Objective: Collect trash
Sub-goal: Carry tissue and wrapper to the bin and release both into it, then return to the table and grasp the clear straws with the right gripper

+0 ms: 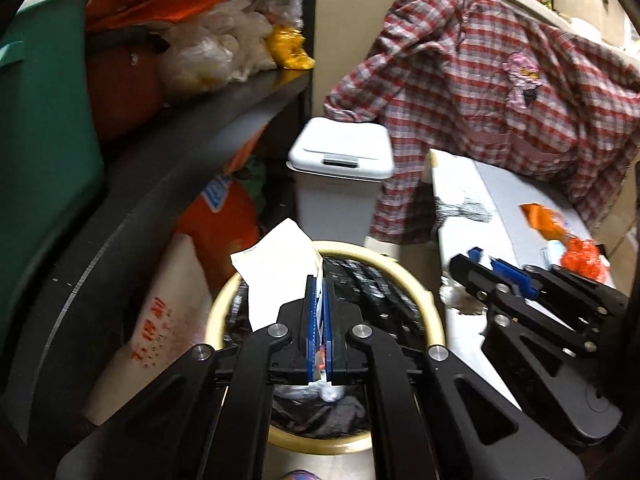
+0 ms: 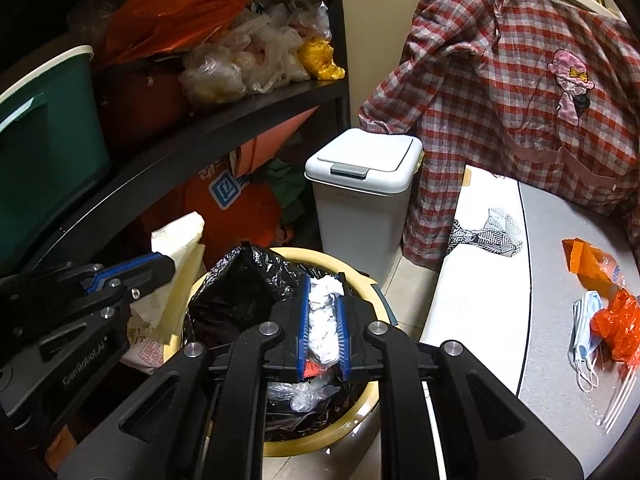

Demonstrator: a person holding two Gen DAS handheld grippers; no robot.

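Both tongs hang over the lined bin (image 2: 360, 412) to drop trash: left tongs (image 1: 319, 280) clamped on paper (image 1: 276, 264), right tongs (image 2: 323, 300) clamped on tissue (image 2: 322, 316)

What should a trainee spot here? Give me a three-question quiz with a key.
1. True or false: the white lidded bin has its lid shut.
2. What does the right gripper hold? A) crumpled tissue B) a fork C) a sock
3. Over which container does the left gripper hold its paper sheet?

Key: 1 true. 2 A. 3 the yellow-rimmed bin with the black liner.
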